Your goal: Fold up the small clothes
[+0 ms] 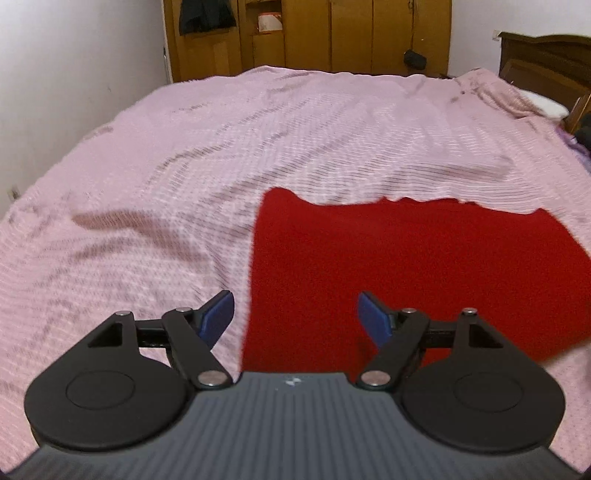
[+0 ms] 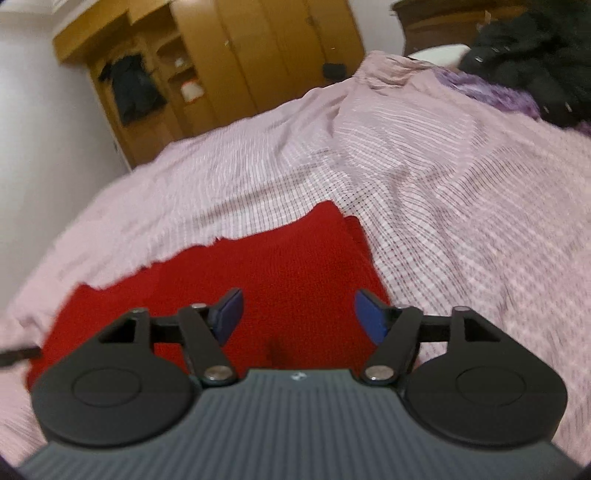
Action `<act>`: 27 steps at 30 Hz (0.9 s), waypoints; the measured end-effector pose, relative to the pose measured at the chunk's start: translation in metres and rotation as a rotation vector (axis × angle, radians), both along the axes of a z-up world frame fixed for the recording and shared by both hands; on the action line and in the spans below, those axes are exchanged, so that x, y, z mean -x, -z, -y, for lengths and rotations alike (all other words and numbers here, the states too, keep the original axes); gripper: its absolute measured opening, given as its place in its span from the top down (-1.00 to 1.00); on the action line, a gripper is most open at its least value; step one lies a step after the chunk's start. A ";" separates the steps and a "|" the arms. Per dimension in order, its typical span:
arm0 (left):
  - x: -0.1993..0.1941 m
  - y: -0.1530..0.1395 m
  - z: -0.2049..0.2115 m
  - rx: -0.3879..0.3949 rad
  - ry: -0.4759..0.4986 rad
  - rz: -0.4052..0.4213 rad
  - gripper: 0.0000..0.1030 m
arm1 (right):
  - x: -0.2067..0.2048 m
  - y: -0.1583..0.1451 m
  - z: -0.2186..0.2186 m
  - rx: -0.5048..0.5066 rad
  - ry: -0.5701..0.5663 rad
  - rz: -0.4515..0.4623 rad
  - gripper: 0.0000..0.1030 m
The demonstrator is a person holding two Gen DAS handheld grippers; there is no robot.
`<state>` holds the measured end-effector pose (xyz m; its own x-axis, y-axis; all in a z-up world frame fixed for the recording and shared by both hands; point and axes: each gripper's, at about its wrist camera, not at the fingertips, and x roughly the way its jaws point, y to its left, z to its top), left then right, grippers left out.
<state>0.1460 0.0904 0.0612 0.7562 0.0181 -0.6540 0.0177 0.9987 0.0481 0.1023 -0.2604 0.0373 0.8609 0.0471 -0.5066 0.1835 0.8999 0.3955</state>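
A red knitted garment (image 1: 424,273) lies flat on the pink checked bedspread (image 1: 258,147). My left gripper (image 1: 297,317) is open and empty, above the garment's left edge near its front. In the right wrist view the same red garment (image 2: 258,266) lies on the bedspread (image 2: 461,221), with a folded layer showing along its right side. My right gripper (image 2: 297,314) is open and empty, above the garment's right part. Both views are a little blurred.
A wooden wardrobe (image 1: 332,33) stands behind the bed, with a dark garment (image 1: 205,16) hanging on it. A dark headboard (image 1: 546,62) and white pillow (image 1: 546,103) are at the right. Dark and purple clothes (image 2: 517,74) lie piled at the bed's far right.
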 end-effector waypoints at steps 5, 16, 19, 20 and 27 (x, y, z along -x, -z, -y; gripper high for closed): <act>0.021 0.002 0.013 0.036 0.018 -0.019 -0.56 | 0.026 0.005 0.010 -0.155 0.057 -0.023 -0.45; 0.029 0.022 0.016 0.113 -0.036 -0.103 -0.57 | 0.032 0.034 0.011 -0.333 0.111 -0.093 -0.52; 0.027 0.024 0.016 0.105 -0.045 -0.115 -0.57 | 0.026 0.040 0.007 -0.364 0.102 -0.081 -0.54; 0.027 0.025 0.016 0.103 -0.044 -0.118 -0.57 | 0.022 0.042 0.007 -0.377 0.093 -0.078 -0.55; 0.021 0.032 0.019 0.077 -0.039 -0.127 -0.57 | -0.001 0.052 0.007 -0.468 0.095 -0.047 -0.63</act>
